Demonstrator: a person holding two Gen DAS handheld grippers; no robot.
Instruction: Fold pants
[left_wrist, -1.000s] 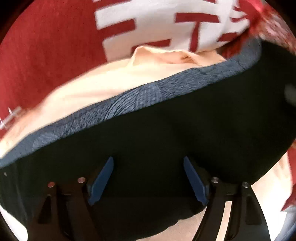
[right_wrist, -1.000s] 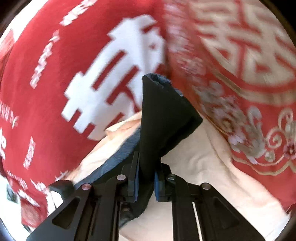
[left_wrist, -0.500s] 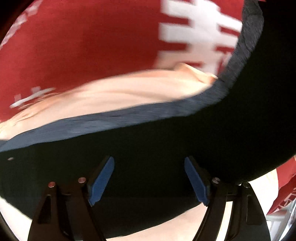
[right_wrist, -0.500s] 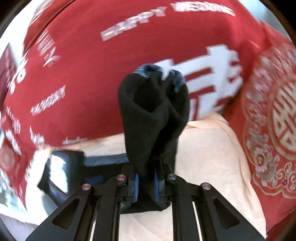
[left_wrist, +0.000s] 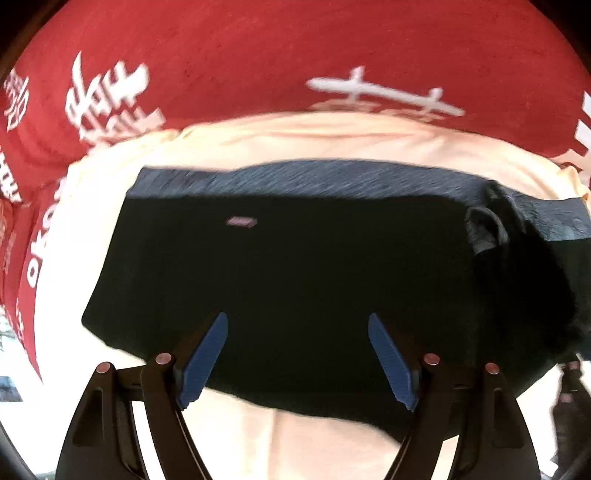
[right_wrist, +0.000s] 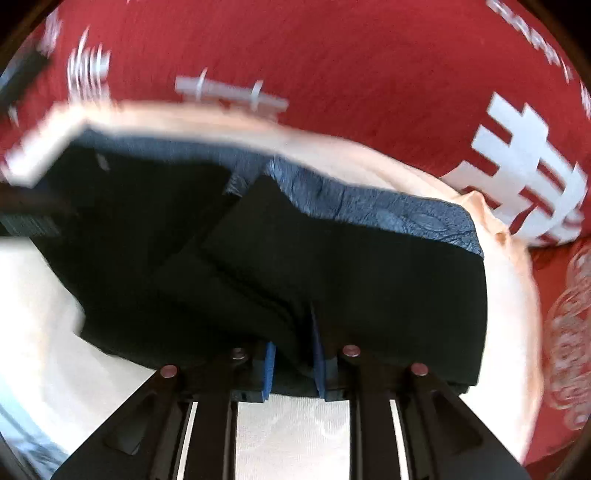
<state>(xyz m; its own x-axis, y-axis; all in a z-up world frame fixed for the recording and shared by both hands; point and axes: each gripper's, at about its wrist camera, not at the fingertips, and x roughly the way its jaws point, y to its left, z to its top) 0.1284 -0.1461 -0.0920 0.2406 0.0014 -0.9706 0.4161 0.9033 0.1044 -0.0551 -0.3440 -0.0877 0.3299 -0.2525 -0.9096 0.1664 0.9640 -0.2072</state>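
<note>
While no container shows in either view, the black pants (left_wrist: 295, 280) lie spread across a pale peach cloth (left_wrist: 332, 136) that itself covers a red cloth with white characters (left_wrist: 258, 48). From the left wrist view, the left tool (left_wrist: 297, 339) hangs just over the dark fabric with its blue pads (left_wrist: 201, 363) wide apart and nothing between them. From the right wrist view, the right tool (right_wrist: 293, 365) has its blue pads (right_wrist: 269, 373) drawn close on a pinched fold of the pants, which fan out ahead of it toward a textured grey-blue waistband edge (right_wrist: 388, 210). Motion blur smears the far left of the right view, so the dark shape (right_wrist: 26, 218) there cannot be identified, and the right edge of the left view is lost where the bunched fabric runs out of frame. A small pinkish tag (left_wrist: 242, 222) on the pants is too blurred to read. Half a second ago the right tool held the pants bunched upright in a tall column; now that fabric lies low and flat, and the left view shows the whole waistband edge straight across instead of curling up at the right.
</note>
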